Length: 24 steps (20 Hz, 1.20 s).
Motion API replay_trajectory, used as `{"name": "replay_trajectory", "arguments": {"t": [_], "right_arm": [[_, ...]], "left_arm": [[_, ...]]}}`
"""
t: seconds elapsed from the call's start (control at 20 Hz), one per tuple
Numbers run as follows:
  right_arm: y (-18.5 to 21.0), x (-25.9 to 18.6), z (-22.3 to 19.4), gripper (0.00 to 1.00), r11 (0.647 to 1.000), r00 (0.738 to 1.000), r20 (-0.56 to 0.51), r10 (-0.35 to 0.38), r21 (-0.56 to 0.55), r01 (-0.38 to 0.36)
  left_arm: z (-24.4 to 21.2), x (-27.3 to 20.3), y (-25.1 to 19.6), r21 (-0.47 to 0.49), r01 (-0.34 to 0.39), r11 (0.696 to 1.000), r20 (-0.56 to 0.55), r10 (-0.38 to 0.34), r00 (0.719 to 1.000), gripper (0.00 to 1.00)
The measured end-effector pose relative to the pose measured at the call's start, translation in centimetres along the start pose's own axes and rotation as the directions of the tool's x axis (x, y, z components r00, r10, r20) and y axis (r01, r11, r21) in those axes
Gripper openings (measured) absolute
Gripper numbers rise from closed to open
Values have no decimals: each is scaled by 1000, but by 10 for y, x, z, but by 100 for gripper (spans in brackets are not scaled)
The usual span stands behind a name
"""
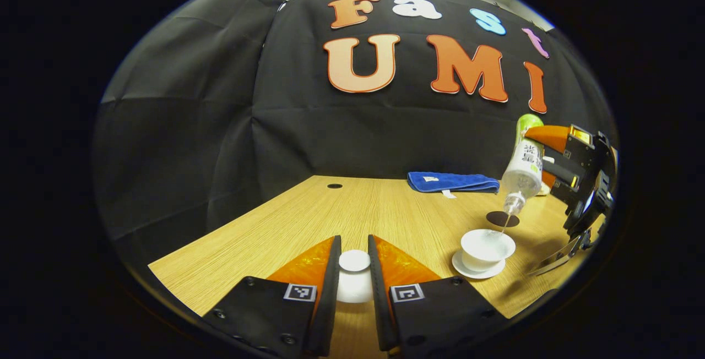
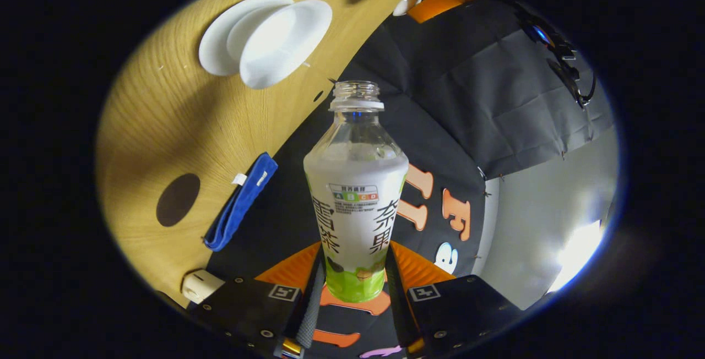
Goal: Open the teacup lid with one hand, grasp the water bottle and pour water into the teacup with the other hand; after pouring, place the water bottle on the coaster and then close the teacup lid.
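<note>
My left gripper (image 1: 354,262) is shut on the white teacup lid (image 1: 354,273), held just above the wooden table (image 1: 308,221). To its right the white teacup (image 1: 487,248) stands open on its saucer (image 1: 477,271). My right gripper (image 2: 353,271) is shut on the water bottle (image 2: 355,194), a clear uncapped bottle with a white and green label. In the left gripper view the bottle (image 1: 523,169) is tipped neck-down above the cup, with a thin stream falling into it. The right gripper view is rolled over; the cup (image 2: 281,39) lies at top left there.
A dark round coaster (image 1: 502,219) lies just behind the cup, also seen as the coaster (image 2: 178,199). A folded blue cloth (image 1: 451,181) rests at the back of the table. A small dark hole (image 1: 334,186) is in the tabletop. A small white object (image 2: 201,284) sits near the table edge.
</note>
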State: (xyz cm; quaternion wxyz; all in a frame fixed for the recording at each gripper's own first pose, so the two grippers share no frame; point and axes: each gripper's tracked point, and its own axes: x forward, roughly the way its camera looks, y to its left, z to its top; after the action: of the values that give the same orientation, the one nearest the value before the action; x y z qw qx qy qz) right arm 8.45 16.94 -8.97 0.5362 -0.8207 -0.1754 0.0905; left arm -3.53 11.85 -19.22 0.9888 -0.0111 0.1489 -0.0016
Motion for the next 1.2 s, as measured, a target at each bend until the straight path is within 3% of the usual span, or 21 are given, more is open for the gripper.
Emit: {"name": "replay_trajectory", "arguments": {"t": [0.1, 0.2, 0.35, 0.45, 0.55, 0.75, 0.95, 1.1, 1.2], "right_arm": [[19, -4, 9, 57, 993, 997, 15, 69, 95, -70], [35, -9, 13, 57, 965, 991, 21, 132, 227, -134], [56, -17, 18, 58, 845, 971, 38, 234, 485, -223], [56, -17, 13, 59, 737, 967, 22, 256, 642, -209], [51, -10, -2, 58, 627, 968, -14, 249, 765, -150], [50, 7, -38, 58, 422, 966, -73, 248, 906, -40], [55, 22, -72, 58, 117, 953, -58, 299, 993, 24], [77, 24, -84, 58, -130, 937, -7, 348, 990, 56], [90, 27, -91, 58, -239, 929, 16, 371, 968, 78]], "left_arm": [[5, -3, -9, 7, 13, 1000, 9, -13, 1000, 35], [10, -4, -19, 17, 28, 999, 16, -28, 999, 35], [15, -6, -32, 24, 48, 999, 20, -48, 999, 35], [22, -6, -44, 22, 68, 997, 29, -68, 997, 35], [30, -7, -55, 23, 86, 996, 44, -87, 995, 35], [39, -7, -69, 43, 95, 995, 56, -97, 994, 35], [42, -12, -78, 38, 102, 994, 66, -104, 992, 35], [41, -14, -82, 41, 99, 994, 61, -101, 993, 35], [41, -15, -81, 43, 96, 994, 59, -99, 993, 35]]}}
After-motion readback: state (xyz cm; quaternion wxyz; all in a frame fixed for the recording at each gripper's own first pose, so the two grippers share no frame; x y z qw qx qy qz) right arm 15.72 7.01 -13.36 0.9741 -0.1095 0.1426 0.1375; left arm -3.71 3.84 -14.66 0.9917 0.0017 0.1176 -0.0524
